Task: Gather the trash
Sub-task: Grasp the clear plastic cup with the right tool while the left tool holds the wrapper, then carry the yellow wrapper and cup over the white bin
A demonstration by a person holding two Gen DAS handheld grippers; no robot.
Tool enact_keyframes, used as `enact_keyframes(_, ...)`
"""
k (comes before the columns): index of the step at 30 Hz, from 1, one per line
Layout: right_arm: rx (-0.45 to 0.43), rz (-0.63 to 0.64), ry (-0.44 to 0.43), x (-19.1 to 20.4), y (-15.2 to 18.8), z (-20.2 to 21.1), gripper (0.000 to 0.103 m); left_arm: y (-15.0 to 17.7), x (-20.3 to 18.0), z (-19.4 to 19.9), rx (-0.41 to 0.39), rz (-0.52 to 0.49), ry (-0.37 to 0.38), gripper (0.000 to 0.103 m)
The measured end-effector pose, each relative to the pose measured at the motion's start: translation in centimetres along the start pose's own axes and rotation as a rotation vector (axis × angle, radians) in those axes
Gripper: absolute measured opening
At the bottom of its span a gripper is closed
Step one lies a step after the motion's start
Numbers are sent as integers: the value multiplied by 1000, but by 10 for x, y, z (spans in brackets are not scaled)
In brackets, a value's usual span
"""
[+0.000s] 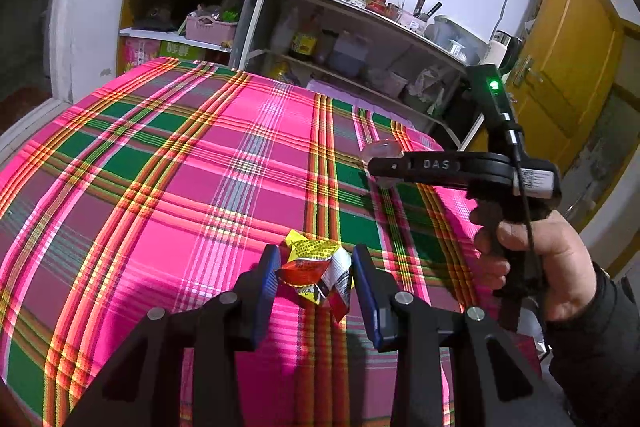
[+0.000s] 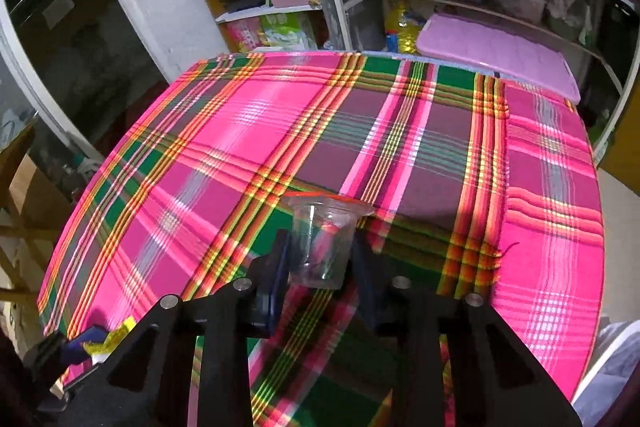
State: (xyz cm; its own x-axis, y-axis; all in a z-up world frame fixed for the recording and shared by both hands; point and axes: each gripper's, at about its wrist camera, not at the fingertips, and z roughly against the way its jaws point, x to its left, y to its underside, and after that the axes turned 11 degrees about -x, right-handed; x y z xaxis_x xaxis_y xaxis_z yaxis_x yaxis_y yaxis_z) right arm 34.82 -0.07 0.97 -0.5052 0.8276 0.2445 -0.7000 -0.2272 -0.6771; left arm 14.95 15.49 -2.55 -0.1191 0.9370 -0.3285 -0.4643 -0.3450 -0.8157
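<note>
Clear plastic cup (image 2: 322, 243) is standing upright on the plaid tablecloth (image 2: 240, 131), sitting between the narrowed pads of the right gripper (image 2: 320, 259) at twelve o'clock from that wrist, seemingly being gripped. At eight o'clock from the cup, the left gripper (image 1: 314, 277) is pinching a crumpled yellow-and-red wrapper (image 1: 316, 267), so each hand is appearing loaded for carrying off.

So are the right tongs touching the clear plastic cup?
Touching. In the right wrist view, the right tongs have both blue pads pressed against the sides of the clear plastic cup, with no gap on either side.
</note>
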Motion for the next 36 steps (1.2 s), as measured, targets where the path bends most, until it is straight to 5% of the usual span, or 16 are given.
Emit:
enact_keyframes(21,-205,13,-15,5,53,165,31,10,-66,46,-24,-88,23,37)
enact_keyframes(36,-247,-16,13,-5,102,227,31,23,-127,80,-36,-164,104,37)
